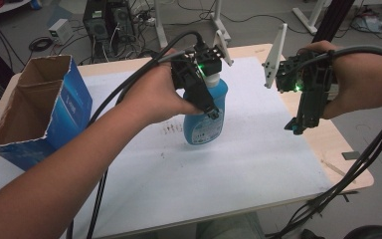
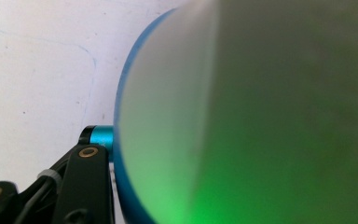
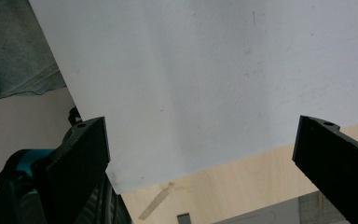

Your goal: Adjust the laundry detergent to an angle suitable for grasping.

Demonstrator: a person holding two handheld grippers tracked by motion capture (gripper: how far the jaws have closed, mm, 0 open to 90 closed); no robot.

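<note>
Right now the left gripper (image 1: 210,107) is down on a blue bottle (image 1: 205,124) that stands upright near the middle of the white mat (image 1: 238,164), its jaws pinching the bottle's upper body just below the white cap (image 1: 211,78). Up close, in the left gripper view, the bottle (image 2: 261,116) is a blur washed in green light, so the far jaw is hard to make out. Off to the side, the right gripper (image 1: 296,127) hangs above the mat's right edge, well apart from the bottle, jaws spread wide and holding nothing. An open cardboard box (image 1: 40,109) sits at the table's left end.
</note>
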